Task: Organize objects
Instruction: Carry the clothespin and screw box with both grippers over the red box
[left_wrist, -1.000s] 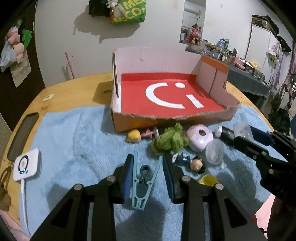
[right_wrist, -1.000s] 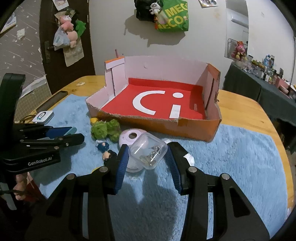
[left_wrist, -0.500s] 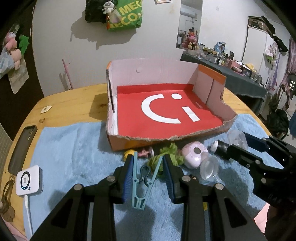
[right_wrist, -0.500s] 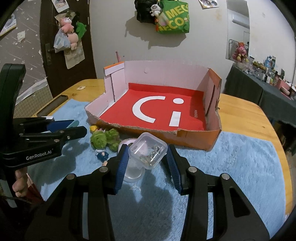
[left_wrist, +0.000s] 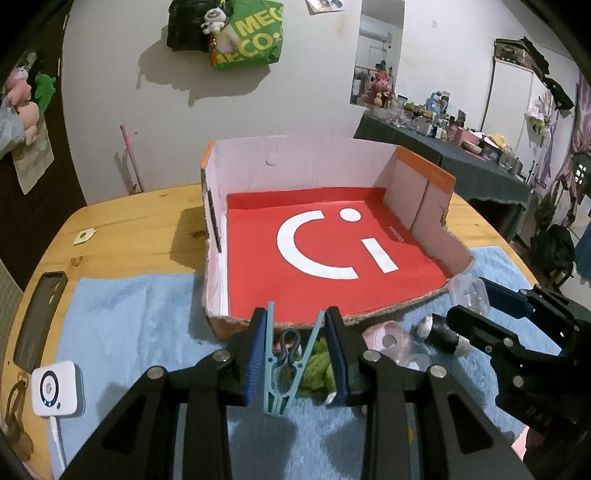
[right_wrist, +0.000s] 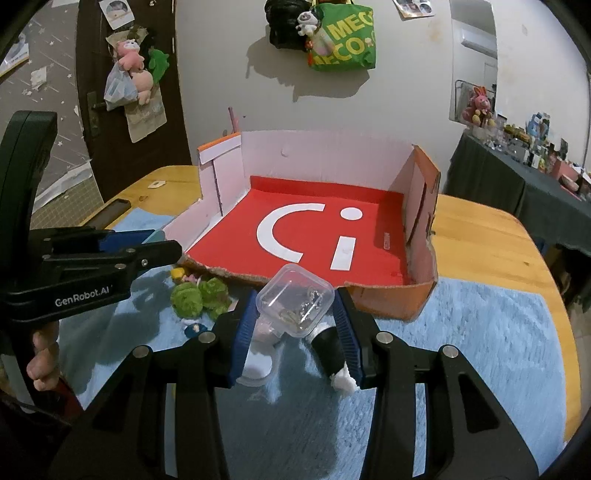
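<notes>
My left gripper (left_wrist: 293, 350) is shut on a light blue clothes peg (left_wrist: 284, 365), held just in front of the low front wall of the red-floored cardboard box (left_wrist: 325, 251). Seen from the other side, my right gripper (right_wrist: 295, 328) is shut on a small clear plastic case (right_wrist: 297, 304) with metal bits inside, also near the box's (right_wrist: 314, 236) front edge. The right gripper (left_wrist: 476, 314) shows at the right of the left wrist view; the left gripper (right_wrist: 162, 247) shows at the left of the right wrist view. The box holds nothing.
On the blue fluffy mat (right_wrist: 461, 350) before the box lie a green plush (right_wrist: 199, 297), a pink round toy (left_wrist: 386, 338), a small figurine (right_wrist: 194, 328) and a black cylinder (right_wrist: 330, 349). A white device (left_wrist: 57, 393) and a dark phone case (left_wrist: 40, 314) lie on the wooden table's left.
Both grippers have risen and come closer to the box with their objects still held; the loose toys on the mat now sit lower and partly behind the fingers.
</notes>
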